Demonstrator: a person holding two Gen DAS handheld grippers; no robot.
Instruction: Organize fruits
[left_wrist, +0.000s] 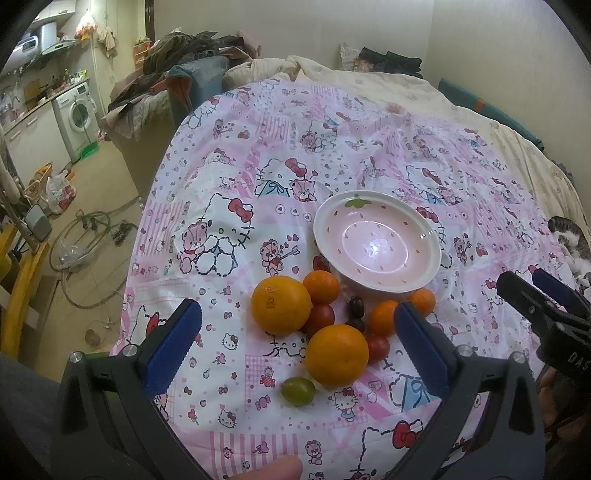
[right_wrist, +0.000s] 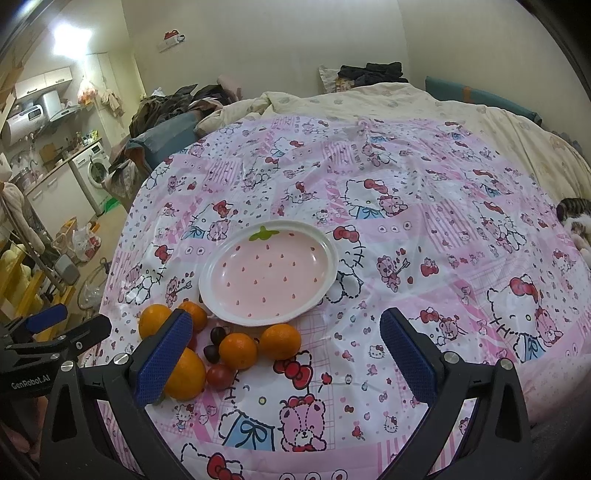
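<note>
1. Nothing is sorted yet, in my judgement: your pale pink, strawberry-patterned ceramic plate (left_wrist: 376, 243) sits empty on the pink cartoon-print bedspread (left_wrist: 229, 177), so every fruit remains to be moved.
2. The fruit lies loose at the plate's 6 to 8 o'clock edge: two large oranges (left_wrist: 281, 305), three smaller tangerines (left_wrist: 321, 287), a few red cherry tomatoes (left_wrist: 320, 318), dark grape-like pieces (left_wrist: 356, 306) I cannot identify for sure, and one green tomato (left_wrist: 297, 391) nearest you.
3. Your left tongs (left_wrist: 297, 328) gape wide, holding nothing, hovering over the pile.
4. Your right tongs (right_wrist: 286, 343) are equally wide and empty, at the plate's 5 o'clock side.
</note>
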